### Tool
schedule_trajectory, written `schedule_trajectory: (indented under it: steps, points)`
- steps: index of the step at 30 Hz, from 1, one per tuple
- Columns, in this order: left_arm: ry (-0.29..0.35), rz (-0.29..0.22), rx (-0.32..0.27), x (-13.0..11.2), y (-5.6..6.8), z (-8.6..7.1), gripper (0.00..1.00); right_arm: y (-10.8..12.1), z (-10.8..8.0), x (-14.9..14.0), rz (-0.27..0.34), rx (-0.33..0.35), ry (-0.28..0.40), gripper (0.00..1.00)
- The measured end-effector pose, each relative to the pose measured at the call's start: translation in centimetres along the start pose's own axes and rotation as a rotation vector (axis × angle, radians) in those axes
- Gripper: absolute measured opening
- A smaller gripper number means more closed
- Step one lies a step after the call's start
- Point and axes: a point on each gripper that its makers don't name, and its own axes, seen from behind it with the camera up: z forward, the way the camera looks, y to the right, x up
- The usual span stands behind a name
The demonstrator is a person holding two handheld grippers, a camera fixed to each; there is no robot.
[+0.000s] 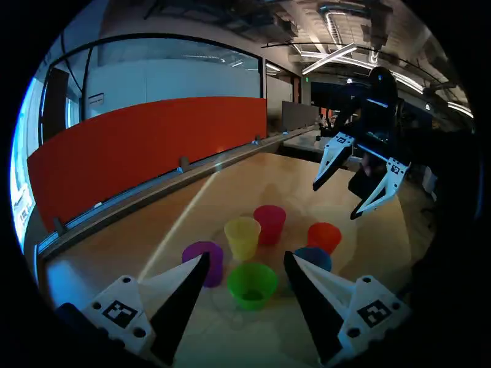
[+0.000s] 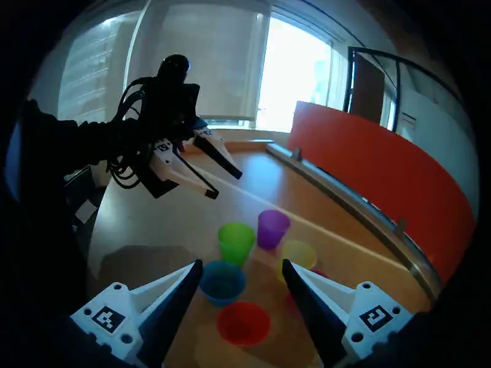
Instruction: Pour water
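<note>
The pale wooden bench [image 1: 258,178] runs beside an orange partition [image 1: 141,147], with glass panels and ceiling strip lights [image 1: 331,56] above, in the left gripper view. Six plastic cups stand upright in a cluster on it: purple cup [image 1: 205,257], yellow cup [image 1: 242,236], magenta cup [image 1: 270,222], red cup [image 1: 324,236], blue cup [image 1: 313,256] and green cup [image 1: 251,283], the green nearest the camera. The left hand-held gripper [image 1: 246,254] frames the cluster, fingers spread wide, touching nothing. The right hand-held gripper [image 1: 335,201] hangs in the air beyond the cups, also parted and empty. The right gripper view faces the opposite way: a bright window [image 2: 288,80] with blinds closes the far end, and a dark sleeve [image 2: 55,147] carries the left hand-held gripper above the bench. Here the red and blue cups lie nearest, between the right hand-held gripper's wide-apart fingers. The magenta cup is partly hidden behind one finger.
</note>
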Motion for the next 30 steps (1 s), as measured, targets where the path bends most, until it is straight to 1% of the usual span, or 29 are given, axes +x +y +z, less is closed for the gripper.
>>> schedule_trajectory:
  steps: [6, 15, 21, 30]
  points:
    - [-0.042, 0.007, -0.026, -2.0, 0.4, 1.1, 0.89, -0.5, 1.2, -1.1, -0.012, 0.025, -0.019, 1.0]
    - [-0.094, 0.014, -0.04, -4.6, 0.4, 2.7, 0.89, -1.1, 3.0, -2.9, -0.018, 0.058, -0.063, 1.0]
    - [-0.127, 0.037, -0.05, -6.0, 0.5, 3.3, 0.89, -1.4, 4.0, -3.9, -0.01, 0.077, -0.09, 1.0]
    - [-0.155, 0.049, -0.069, -7.3, 0.9, 3.9, 0.89, -2.1, 5.2, -5.2, -0.035, 0.095, -0.125, 1.0]
